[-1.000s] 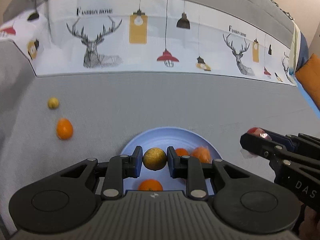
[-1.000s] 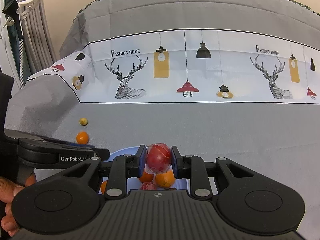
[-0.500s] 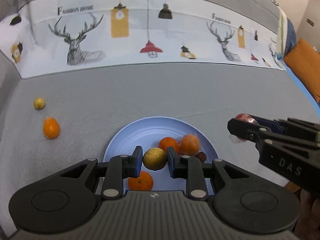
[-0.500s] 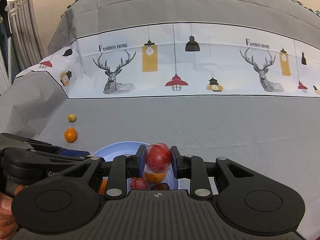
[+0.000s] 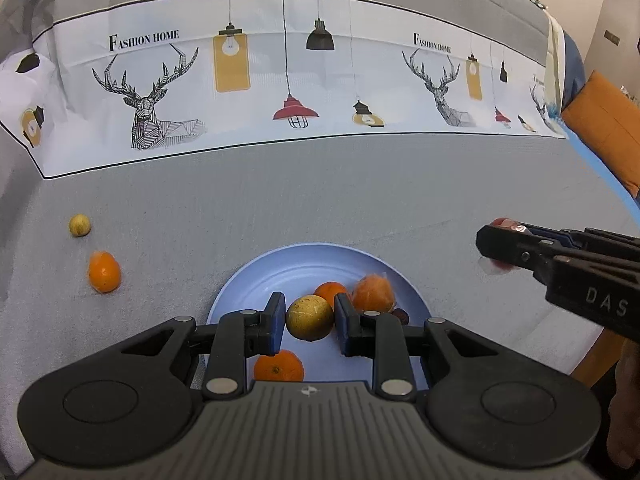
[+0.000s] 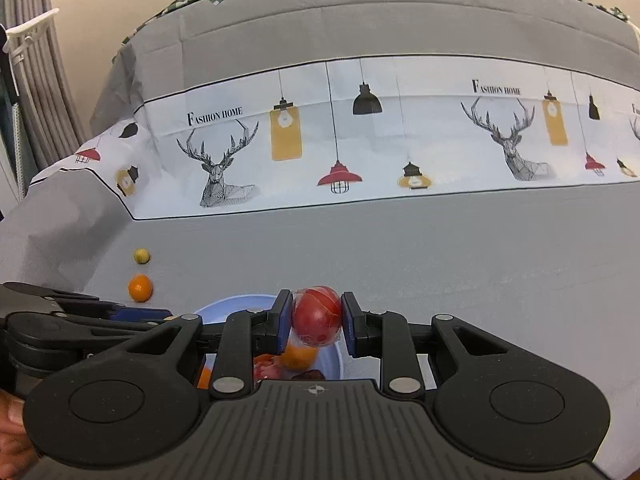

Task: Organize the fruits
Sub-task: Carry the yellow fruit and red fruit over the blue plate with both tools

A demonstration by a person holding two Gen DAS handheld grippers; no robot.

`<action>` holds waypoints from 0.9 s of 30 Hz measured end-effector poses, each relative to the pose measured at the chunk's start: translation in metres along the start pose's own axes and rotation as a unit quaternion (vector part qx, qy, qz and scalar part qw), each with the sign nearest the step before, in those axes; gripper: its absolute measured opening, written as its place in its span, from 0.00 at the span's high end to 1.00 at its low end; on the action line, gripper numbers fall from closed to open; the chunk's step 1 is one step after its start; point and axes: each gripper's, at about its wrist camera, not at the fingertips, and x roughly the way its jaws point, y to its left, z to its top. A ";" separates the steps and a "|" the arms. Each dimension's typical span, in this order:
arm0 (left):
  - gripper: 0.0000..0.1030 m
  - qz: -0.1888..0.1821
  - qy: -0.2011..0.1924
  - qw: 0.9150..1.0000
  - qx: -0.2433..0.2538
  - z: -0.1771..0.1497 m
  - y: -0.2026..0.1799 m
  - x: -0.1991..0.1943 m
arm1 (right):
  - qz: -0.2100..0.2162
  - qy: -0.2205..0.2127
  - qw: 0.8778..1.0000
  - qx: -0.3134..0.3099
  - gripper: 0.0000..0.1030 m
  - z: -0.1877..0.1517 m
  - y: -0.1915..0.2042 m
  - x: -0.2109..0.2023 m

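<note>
A grey cloth (image 5: 320,192) covers the surface, with a white printed band (image 5: 280,80) of deer and hanging lamps along the far side. Far left on the cloth lie a small yellow fruit (image 5: 80,225) and, just nearer, a loose orange (image 5: 104,271), well apart from the blue plate (image 5: 256,280). The plate sits near centre and holds several oranges (image 5: 279,366) and something dark at its right edge.

The left gripper (image 5: 309,317) hovers over the plate, jaws closed narrowly on a round yellow-brown fruit (image 5: 309,317). The right gripper (image 6: 316,316), at the plate's right rim, pinches a red fruit in clear wrap (image 6: 316,316) between its jaws. Each gripper's black frame hides the near part of the plate.
</note>
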 end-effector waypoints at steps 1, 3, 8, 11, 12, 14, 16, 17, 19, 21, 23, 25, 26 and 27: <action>0.72 0.000 0.000 1.000 -0.002 0.000 0.001 0.000 | -0.001 0.000 1.000 0.005 0.74 0.000 -0.002 0.000; 0.72 0.001 0.002 1.000 -0.008 0.000 0.001 0.000 | 0.001 -0.002 1.000 0.017 0.74 0.001 -0.006 -0.002; 0.72 0.001 0.012 1.000 -0.014 -0.001 0.002 0.002 | 0.019 -0.006 1.000 0.006 0.73 0.001 0.001 -0.002; 0.72 0.010 0.024 1.000 -0.007 -0.003 0.001 0.009 | 0.021 0.009 1.000 -0.005 0.73 0.000 0.006 0.002; 0.72 0.010 0.024 1.000 -0.008 -0.003 0.001 0.009 | 0.022 0.009 1.000 -0.007 0.73 0.000 0.007 0.002; 0.72 0.006 0.018 1.000 -0.011 -0.004 0.002 0.005 | 0.022 0.009 1.000 -0.009 0.73 -0.001 0.009 0.001; 0.72 0.000 0.012 1.000 -0.009 -0.004 0.001 0.001 | 0.020 0.009 1.000 -0.011 0.73 -0.003 0.010 0.001; 0.72 0.000 0.010 1.000 -0.005 -0.005 0.001 0.000 | 0.019 0.011 1.000 -0.012 0.73 -0.004 0.010 0.002; 0.72 0.000 0.012 1.000 -0.002 -0.005 0.001 -0.001 | 0.017 0.011 1.000 -0.012 0.73 -0.002 0.010 0.005; 0.72 0.000 0.014 1.000 -0.003 -0.005 0.001 0.000 | 0.016 0.012 1.000 -0.009 0.73 -0.003 0.010 0.006; 0.72 0.000 0.014 1.000 -0.005 -0.005 0.002 0.001 | 0.016 0.012 1.000 -0.008 0.73 -0.003 0.012 0.008; 0.72 -0.001 0.014 1.000 -0.004 -0.005 0.001 0.001 | 0.018 0.011 1.000 -0.012 0.73 -0.003 0.014 0.008; 0.72 -0.001 0.014 1.000 -0.004 -0.004 0.001 0.001 | 0.020 0.011 1.000 -0.015 0.73 -0.004 0.016 0.008; 0.72 0.000 0.014 1.000 -0.004 -0.004 0.000 0.001 | 0.021 0.011 1.000 -0.018 0.73 -0.004 0.016 0.009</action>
